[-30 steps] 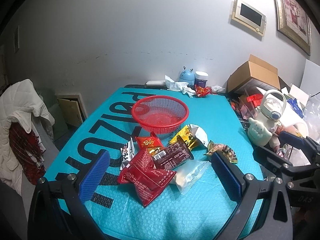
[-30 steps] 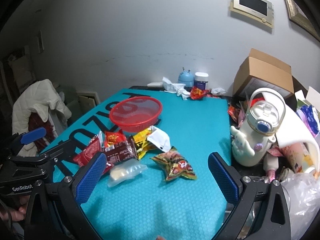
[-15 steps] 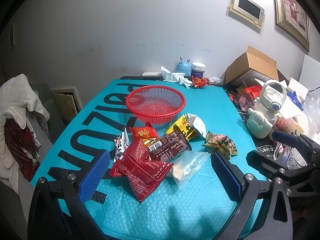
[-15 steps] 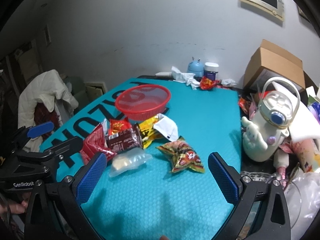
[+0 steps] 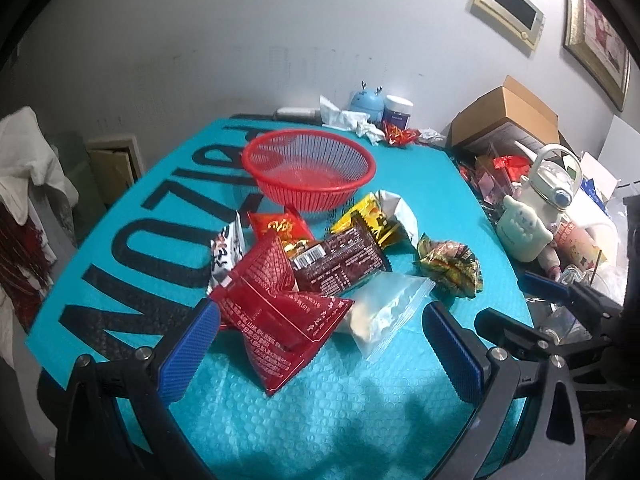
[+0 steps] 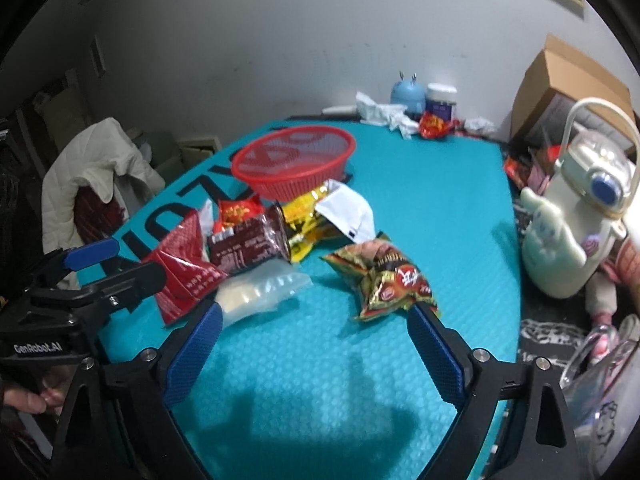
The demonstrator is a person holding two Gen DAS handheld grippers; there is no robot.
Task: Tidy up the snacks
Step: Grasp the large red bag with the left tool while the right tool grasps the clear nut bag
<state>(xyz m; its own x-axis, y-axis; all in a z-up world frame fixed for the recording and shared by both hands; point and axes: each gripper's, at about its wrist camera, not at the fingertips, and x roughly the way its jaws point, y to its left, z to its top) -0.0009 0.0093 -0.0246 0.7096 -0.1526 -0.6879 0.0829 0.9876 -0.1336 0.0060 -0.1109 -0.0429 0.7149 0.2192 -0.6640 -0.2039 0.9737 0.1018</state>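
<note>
A pile of snack packets lies on the teal mat in front of an empty red basket [image 5: 309, 168] [image 6: 294, 162]. The pile has a red packet [image 5: 280, 312] [image 6: 182, 272], a dark brown bar [image 5: 340, 262] [image 6: 246, 246], a clear bag [image 5: 388, 308] [image 6: 260, 290], a yellow packet [image 5: 372, 220] [image 6: 308, 220] and a crinkled gold-red packet [image 5: 450, 266] [image 6: 384, 280]. My left gripper [image 5: 320, 354] is open and empty, just short of the red packet. My right gripper [image 6: 316, 354] is open and empty, close to the crinkled packet and clear bag.
A cream kettle-shaped bottle [image 5: 536, 216] [image 6: 576, 220], a cardboard box [image 5: 508, 120] and clutter crowd the right edge. A blue figurine [image 5: 366, 100], a jar and tissues stand at the back. A chair with a white coat [image 6: 92, 176] is at left.
Both grippers have moved forward and down toward the snack pile, which now looks larger and nearer. Nothing on the mat has shifted.
</note>
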